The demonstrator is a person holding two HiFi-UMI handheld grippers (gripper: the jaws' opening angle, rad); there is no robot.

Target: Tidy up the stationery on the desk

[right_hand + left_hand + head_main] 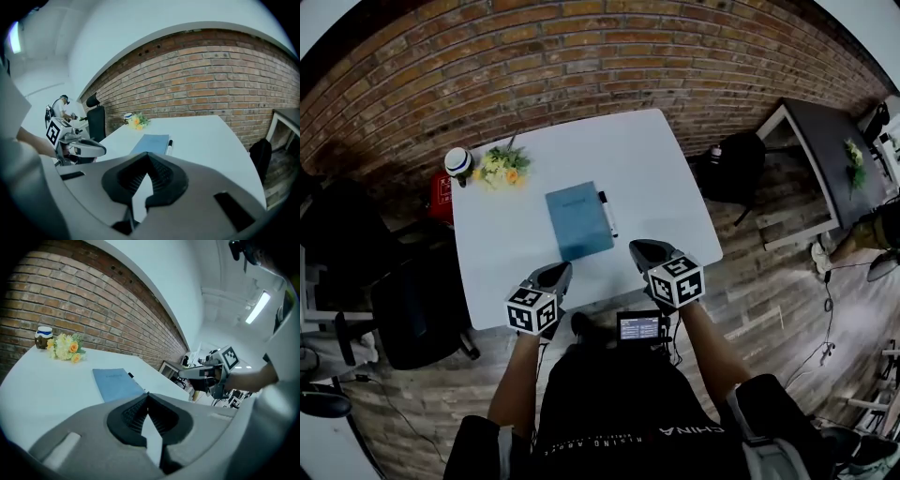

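We hold both arms forward and low at the near edge of the white counter (661,173), forearms bare and roughly parallel, each marker cube facing up toward the head camera. The left hand-held gripper (563,270) sits just over the counter's near edge, angled slightly inward toward the blue notebook (578,220); its 2 jaws are closed together at the tips with nothing between them. The right hand-held gripper (635,247) sits a little farther in over the counter, pointing inward too, and its 2 jaws also meet at the tips and hold nothing. The notebook lies flat near the middle of the counter, well apart from both hand-held grippers. A pen (607,214) with a dark cap lies just beside the notebook's right edge, parallel to it. At the far left corner a small bunch of yellow flowers (502,167) lies next to a lidded jar (458,161), near the brick wall (581,56).
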